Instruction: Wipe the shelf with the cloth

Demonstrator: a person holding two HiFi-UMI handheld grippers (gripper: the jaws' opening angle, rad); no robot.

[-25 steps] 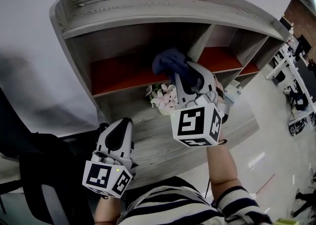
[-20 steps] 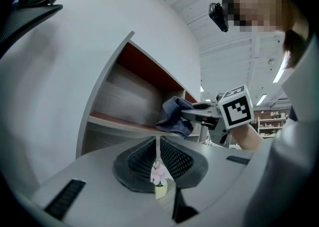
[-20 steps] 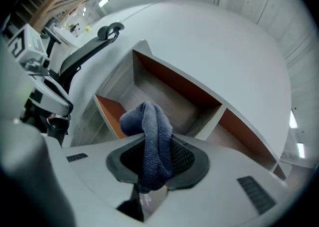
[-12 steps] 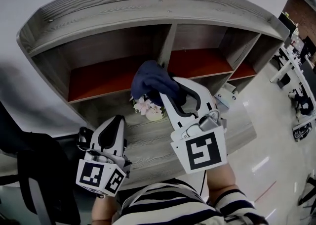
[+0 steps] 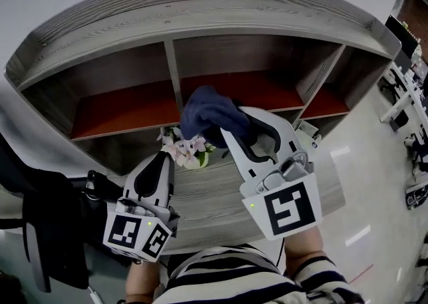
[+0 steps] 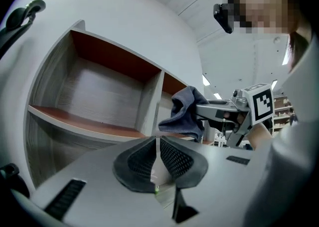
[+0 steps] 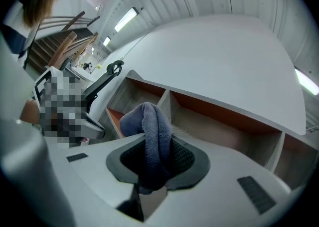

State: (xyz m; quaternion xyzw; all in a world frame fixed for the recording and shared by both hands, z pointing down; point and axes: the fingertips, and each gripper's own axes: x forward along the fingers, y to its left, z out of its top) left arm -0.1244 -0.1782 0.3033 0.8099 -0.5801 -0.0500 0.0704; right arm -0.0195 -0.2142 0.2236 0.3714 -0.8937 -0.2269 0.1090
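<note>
The shelf (image 5: 120,105) is a grey wood unit with red-brown boards and upright dividers. My right gripper (image 5: 226,130) is shut on a dark blue cloth (image 5: 208,114), held up in front of the middle compartment, just right of a divider. The right gripper view has the cloth (image 7: 155,133) bunched between the pads (image 7: 182,158), with the compartments (image 7: 219,126) behind it. Whether the cloth touches the board cannot be told. My left gripper (image 5: 163,161) hangs lower left, shut and empty; its own view has the pads (image 6: 172,158) pressed together below the cloth (image 6: 187,111).
A small pot of pale pink flowers (image 5: 184,150) stands on the grey lower ledge (image 5: 207,196), between the two grippers. Dark bags or clothing (image 5: 47,229) lie at the left. Pale floor and desks (image 5: 401,89) are to the right.
The right gripper has carried the cloth rightwards across a divider, from the left compartment to the middle one. The head view swung left. The left gripper stayed low and shut.
</note>
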